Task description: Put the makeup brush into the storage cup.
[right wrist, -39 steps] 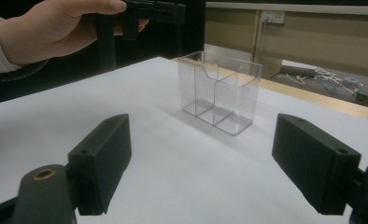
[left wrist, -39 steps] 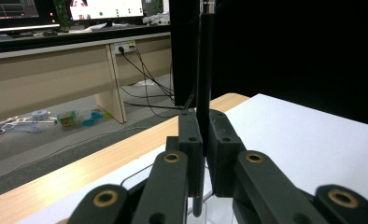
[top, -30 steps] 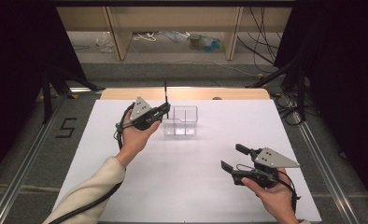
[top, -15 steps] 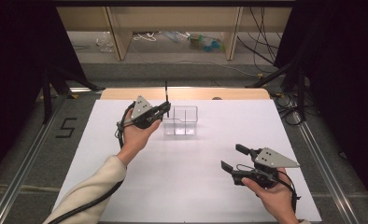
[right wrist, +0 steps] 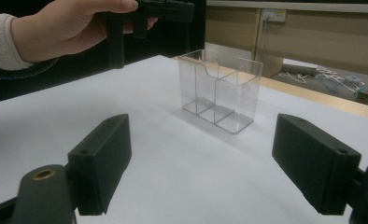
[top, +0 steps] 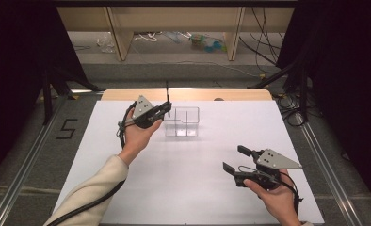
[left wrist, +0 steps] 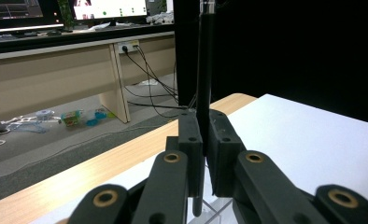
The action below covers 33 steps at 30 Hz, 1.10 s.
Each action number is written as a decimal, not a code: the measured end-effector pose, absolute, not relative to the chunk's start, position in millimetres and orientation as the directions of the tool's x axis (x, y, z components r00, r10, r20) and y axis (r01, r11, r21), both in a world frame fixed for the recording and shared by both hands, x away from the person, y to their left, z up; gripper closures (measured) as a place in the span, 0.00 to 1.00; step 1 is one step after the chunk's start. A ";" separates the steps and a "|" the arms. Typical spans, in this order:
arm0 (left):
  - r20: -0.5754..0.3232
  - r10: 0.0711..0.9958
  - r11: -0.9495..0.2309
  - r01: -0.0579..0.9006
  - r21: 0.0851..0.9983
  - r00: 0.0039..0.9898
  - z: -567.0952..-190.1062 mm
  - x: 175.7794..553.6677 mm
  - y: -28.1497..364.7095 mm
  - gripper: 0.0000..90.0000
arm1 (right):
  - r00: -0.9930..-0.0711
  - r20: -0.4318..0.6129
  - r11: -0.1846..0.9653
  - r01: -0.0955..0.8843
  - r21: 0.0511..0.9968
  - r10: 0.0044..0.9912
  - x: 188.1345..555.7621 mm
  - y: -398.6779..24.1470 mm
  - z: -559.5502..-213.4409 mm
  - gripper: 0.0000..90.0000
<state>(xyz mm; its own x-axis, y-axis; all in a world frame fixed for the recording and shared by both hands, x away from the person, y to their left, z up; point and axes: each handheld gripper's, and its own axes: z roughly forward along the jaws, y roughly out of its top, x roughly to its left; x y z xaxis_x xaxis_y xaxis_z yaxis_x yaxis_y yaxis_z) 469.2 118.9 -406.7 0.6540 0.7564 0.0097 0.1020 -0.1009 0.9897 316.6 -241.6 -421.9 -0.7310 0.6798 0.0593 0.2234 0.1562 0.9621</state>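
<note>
A thin black pen (top: 167, 90) stands upright between the jaws of my left gripper (top: 166, 108), which is shut on it just left of a clear plastic holder (top: 182, 122) with compartments. In the left gripper view the pen (left wrist: 204, 70) rises straight up from the pinched pads of the left gripper (left wrist: 203, 128), and its lower tip hangs over the holder's rim. My right gripper (top: 235, 159) rests low at the near right, open and with nothing in it. Its view looks between the spread jaws of the right gripper (right wrist: 209, 163) at the holder (right wrist: 219, 88).
A white sheet (top: 183, 188) covers the table, with a wooden edge (top: 188, 94) at the far side. Beyond it are a grey floor, cables and small litter (top: 207, 42) under a bench. Dark curtains flank both sides.
</note>
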 end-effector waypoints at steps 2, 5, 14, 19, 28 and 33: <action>0.010 0.758 -0.102 0.103 0.989 0.652 -406.8 469.7 119.0 0.95 | -0.731 0.053 0.158 0.217 0.963 0.680 316.9 -241.8 -421.9 0.23; 0.012 0.757 -0.105 0.103 0.989 0.653 -406.9 470.5 119.1 0.95 | -0.732 0.032 0.163 0.195 0.967 0.681 318.2 -242.3 -422.2 0.23; 0.012 0.758 -0.105 0.104 0.989 0.652 -407.2 472.7 118.2 0.95 | -0.730 0.053 0.166 0.225 0.960 0.682 316.4 -241.8 -421.9 0.23; 0.015 0.757 -0.106 0.100 0.989 0.653 -406.4 473.7 117.4 0.95 | -0.731 0.050 0.168 0.222 0.960 0.681 316.6 -241.9 -422.0 0.23; 0.016 0.758 -0.105 0.099 0.990 0.652 -407.3 475.3 116.8 0.95 | -0.726 0.049 0.164 0.220 0.961 0.685 316.6 -241.2 -422.5 0.23; 0.015 0.759 -0.107 0.101 0.989 0.651 -408.4 476.2 116.0 0.95 | -0.728 0.032 0.168 0.200 0.965 0.685 317.9 -241.2 -422.9 0.23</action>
<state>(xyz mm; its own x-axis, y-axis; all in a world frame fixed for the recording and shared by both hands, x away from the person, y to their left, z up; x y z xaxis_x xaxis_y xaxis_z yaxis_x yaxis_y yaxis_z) 476.2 116.0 -408.4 0.6511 0.7589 0.0152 0.1014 -0.1068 0.9891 317.9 -241.2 -422.9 -0.7281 0.6847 0.0321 0.2002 0.1676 0.9653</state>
